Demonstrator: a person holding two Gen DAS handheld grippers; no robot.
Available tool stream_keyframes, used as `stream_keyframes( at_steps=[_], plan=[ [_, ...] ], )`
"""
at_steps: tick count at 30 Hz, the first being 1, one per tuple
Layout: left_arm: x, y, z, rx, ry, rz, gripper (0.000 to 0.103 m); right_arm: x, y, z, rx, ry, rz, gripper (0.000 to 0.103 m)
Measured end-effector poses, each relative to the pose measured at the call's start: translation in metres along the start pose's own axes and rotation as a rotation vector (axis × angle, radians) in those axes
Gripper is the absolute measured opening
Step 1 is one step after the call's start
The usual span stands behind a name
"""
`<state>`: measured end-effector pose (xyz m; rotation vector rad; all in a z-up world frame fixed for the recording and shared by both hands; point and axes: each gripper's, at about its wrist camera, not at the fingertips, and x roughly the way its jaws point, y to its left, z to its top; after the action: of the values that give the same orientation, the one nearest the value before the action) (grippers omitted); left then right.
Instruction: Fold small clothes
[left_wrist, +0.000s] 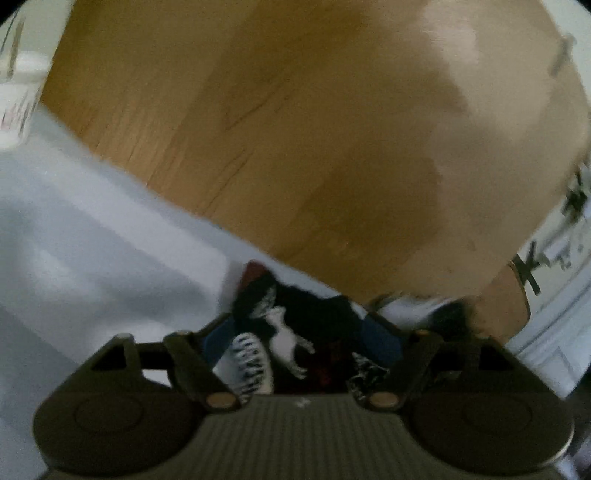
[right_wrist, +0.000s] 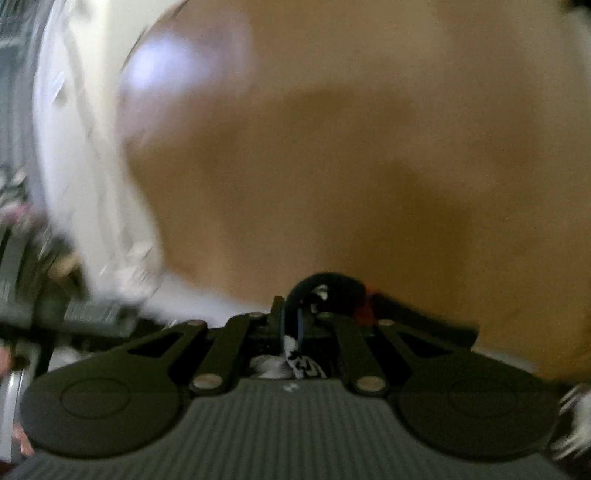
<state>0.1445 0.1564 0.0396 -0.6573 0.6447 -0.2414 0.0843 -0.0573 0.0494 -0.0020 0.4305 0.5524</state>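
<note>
Garment (left_wrist: 295, 332), dark with white animal print, sits between my spread left gripper (left_wrist: 301, 332), my right gripper (right_wrist: 295, 325) pinching its fold over wooden surface (left_wrist: 277, 129).

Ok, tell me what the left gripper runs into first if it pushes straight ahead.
Most likely the dark printed garment bunched between the left gripper fingers, then the wooden tabletop. Blur makes depth uncertain.

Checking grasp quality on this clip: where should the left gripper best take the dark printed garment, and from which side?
The garment lies bunched between the open left gripper, and no hem shows. Its upper dark fold, beside the white cloth, looks best, taken from above. The right gripper already pinches a raised fold. Blur limits certainty.
</note>
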Motion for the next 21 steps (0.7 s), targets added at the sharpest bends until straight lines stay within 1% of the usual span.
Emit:
stream_keyframes(
  at_steps=[1,2,3,4,5,7,8,9,10,11,12,14,15,16,18,20,21],
  plan=[
    [0.004,0.005,0.001,-0.021,0.014,-0.007,0.079,0.016,0.008,-0.009,-0.047,0.105,0.046,0.024],
    [0.007,0.008,0.0,-0.028,0.027,-0.005,0.079,0.025,0.014,-0.018,-0.093,0.173,0.054,0.031],
    [0.01,0.009,-0.001,-0.025,0.038,0.005,0.079,0.022,0.016,-0.027,-0.14,0.177,0.038,0.034],
    [0.013,0.008,-0.002,-0.016,0.049,0.017,0.079,0.013,0.015,-0.031,-0.166,0.159,0.029,0.036],
    [0.016,0.007,-0.003,-0.009,0.058,0.025,0.079,0.001,0.009,-0.031,-0.166,0.139,0.03,0.04],
    [0.02,0.005,-0.007,0.005,0.072,0.026,0.077,-0.033,-0.011,-0.026,-0.097,0.07,0.026,0.043],
    [0.02,0.003,-0.009,0.012,0.077,0.03,0.077,-0.052,-0.029,-0.023,-0.05,0.019,0.003,0.048],
    [0.021,0.001,-0.012,0.021,0.079,0.031,0.075,-0.072,-0.047,-0.02,-0.006,-0.04,-0.041,0.055],
    [0.022,-0.004,-0.013,0.034,0.08,0.027,0.074,-0.089,-0.062,-0.021,0.029,-0.091,-0.096,0.059],
    [0.022,-0.008,-0.015,0.051,0.078,0.018,0.074,-0.107,-0.082,-0.022,0.068,-0.138,-0.17,0.066],
    [0.021,-0.013,-0.017,0.069,0.073,0.009,0.074,-0.119,-0.1,-0.024,0.109,-0.16,-0.24,0.071],
    [0.025,-0.024,-0.02,0.116,0.083,0.005,0.074,-0.133,-0.135,-0.028,0.205,-0.167,-0.327,0.072],
    [0.03,-0.029,-0.022,0.133,0.098,0.014,0.074,-0.136,-0.153,-0.03,0.258,-0.164,-0.345,0.073],
    [0.035,-0.033,-0.024,0.145,0.115,0.028,0.072,-0.136,-0.169,-0.032,0.31,-0.154,-0.353,0.073],
    [0.047,-0.039,-0.029,0.163,0.15,0.051,0.069,-0.12,-0.192,-0.037,0.394,-0.113,-0.33,0.077],
    [0.057,-0.045,-0.036,0.195,0.164,0.069,0.058,-0.1,-0.213,-0.046,0.48,-0.042,-0.313,0.079],
    [0.06,-0.049,-0.04,0.233,0.157,0.081,0.035,-0.089,-0.22,-0.048,0.506,-0.008,-0.3,0.069]
  ],
)
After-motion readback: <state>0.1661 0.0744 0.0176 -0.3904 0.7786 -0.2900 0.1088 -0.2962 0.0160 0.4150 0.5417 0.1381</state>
